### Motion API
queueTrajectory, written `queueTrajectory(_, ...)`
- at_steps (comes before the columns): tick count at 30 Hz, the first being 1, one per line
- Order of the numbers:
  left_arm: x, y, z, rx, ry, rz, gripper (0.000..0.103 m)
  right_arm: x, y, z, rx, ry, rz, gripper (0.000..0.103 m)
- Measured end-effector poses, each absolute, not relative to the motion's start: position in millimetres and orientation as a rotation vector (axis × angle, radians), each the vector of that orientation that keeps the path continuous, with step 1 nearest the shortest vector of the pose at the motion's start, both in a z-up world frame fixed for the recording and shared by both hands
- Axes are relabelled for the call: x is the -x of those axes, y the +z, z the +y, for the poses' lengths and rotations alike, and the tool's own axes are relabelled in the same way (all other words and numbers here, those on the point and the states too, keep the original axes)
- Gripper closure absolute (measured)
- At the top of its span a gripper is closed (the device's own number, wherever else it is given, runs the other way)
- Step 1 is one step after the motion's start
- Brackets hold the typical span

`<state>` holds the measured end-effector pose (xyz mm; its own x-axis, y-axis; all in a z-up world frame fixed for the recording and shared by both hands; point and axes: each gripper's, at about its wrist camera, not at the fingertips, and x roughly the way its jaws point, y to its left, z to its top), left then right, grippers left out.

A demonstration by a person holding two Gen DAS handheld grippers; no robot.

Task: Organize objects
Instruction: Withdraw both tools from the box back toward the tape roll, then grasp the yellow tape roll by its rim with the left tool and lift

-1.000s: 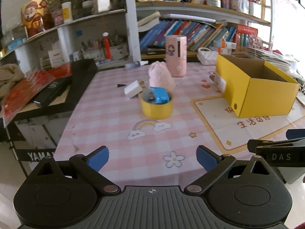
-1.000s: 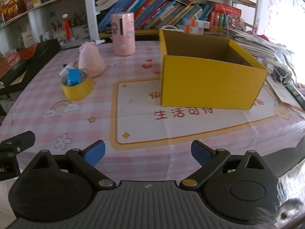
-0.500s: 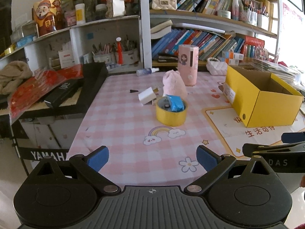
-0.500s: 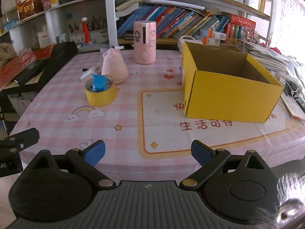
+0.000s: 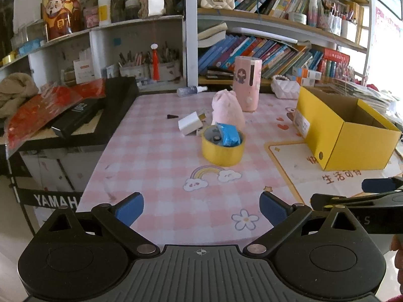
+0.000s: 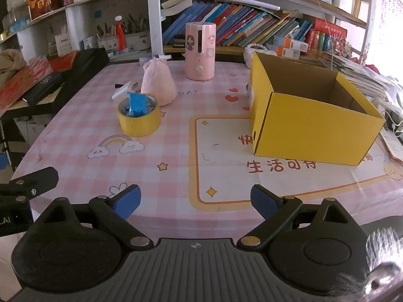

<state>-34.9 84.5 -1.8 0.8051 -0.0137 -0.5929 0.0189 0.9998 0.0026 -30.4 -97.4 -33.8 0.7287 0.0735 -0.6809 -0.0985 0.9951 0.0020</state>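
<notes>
On the pink checked tablecloth stands a yellow tape roll (image 5: pixel 223 148) (image 6: pixel 138 120) with a blue packet (image 5: pixel 228 136) (image 6: pixel 137 104) tucked inside it. Behind it are a pink pouch (image 5: pixel 228 109) (image 6: pixel 157 84), a white charger (image 5: pixel 190 123) and a pink cylinder (image 5: pixel 246 83) (image 6: pixel 200 50). An open yellow box (image 5: pixel 352 136) (image 6: pixel 314 128) sits to the right. My left gripper (image 5: pixel 200 206) hangs open over the table's near edge. My right gripper (image 6: pixel 195 199) is wide and closing slightly, with nothing between its fingers.
A black keyboard case (image 5: pixel 100 110) with red packets lies off the table's left side. Crowded bookshelves (image 5: pixel 264 47) run along the back. A white basket (image 5: pixel 287 88) and a small spray bottle (image 5: pixel 191 91) stand at the far edge. Stacked papers (image 6: pixel 357 75) lie right of the box.
The right gripper has shifted a little, so the box and tape roll sit further right in its view. The left gripper has barely moved. Both stay wide with nothing in them.
</notes>
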Motion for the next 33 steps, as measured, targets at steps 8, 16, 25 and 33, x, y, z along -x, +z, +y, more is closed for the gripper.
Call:
queueTrajectory(8, 5.3, 0.1, 80.8, -0.009, -0.010, 0.629, 0.003, 0.9, -29.4, -101.2, 0.006, 0.142, 0.718, 0.010)
queueTrajectory(16, -29.6, -2.5, 76.4, -0.001, -0.001, 0.628, 0.003, -40.5, -21.3, -106.1, -0.028, 0.180, 0.672, 0.012)
queueTrajectory(25, -74.4, -15.8, 66.9, 0.017, 0.008, 0.665, 0.004, -95.4, -25.5, -106.6, -0.027, 0.254, 0.690, 0.019)
queueTrajectory(33, -121.0, -33.7, 53.2, -0.033, -0.012, 0.706, 0.004, -133.6, -22.6, -109.3, -0.058, 0.280, 0.678, 0.019)
